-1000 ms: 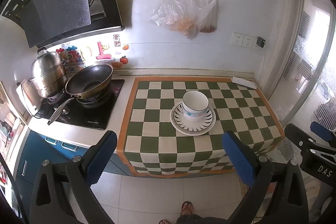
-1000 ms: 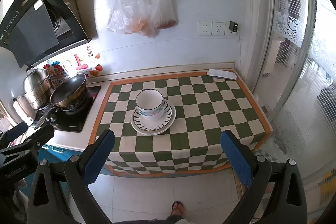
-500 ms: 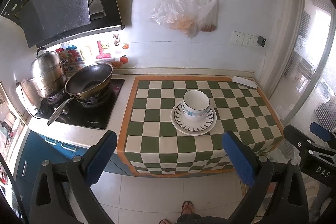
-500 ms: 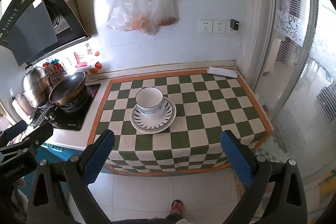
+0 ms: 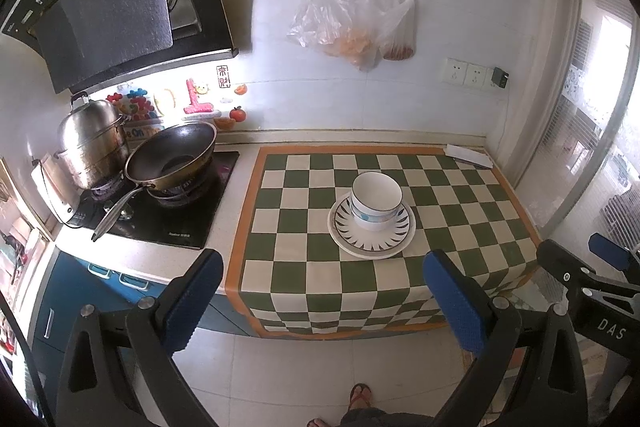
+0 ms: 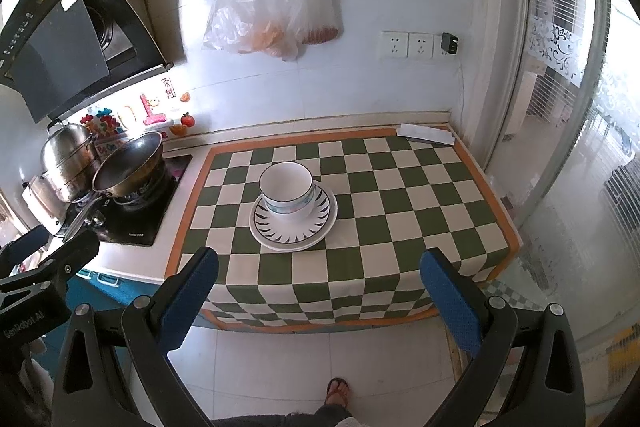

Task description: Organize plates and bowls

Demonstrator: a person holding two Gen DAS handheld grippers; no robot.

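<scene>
- The bowls (image 5: 376, 201) are sitting nested, one inside another, on the stacked plates (image 5: 372, 235), slightly above centre in the left wrist frame; the exact count of each is hard to tell.
- The stack is resting on the green-and-white checkered cloth (image 5: 312, 227) covering the bench (image 5: 160, 247), with the wok (image 5: 172, 159) and steel steamer pot (image 5: 90, 143) standing well apart at middle left.
- The left tool (image 5: 320, 301) is hanging released, its blue pads spread wide and holding nothing, out over the floor tiles in front of the bench edge.
- The right tool (image 6: 316, 297) is likewise gaping and empty, also short of the bench.
- Seen from the left tool, the stack is lying ahead and a little right of its midline; seen from the right tool, the bowls (image 6: 286, 195) and plates (image 6: 293, 223) are lying ahead and a little left.
- So the stack is sitting between the two tools, and neither looks clearly nearer.
- The bowls being round, there is no long axis to align with; any reach would probably be going forward and down over the rim.
- Judging by the tidy stack, the organizing may be nearly done.
</scene>
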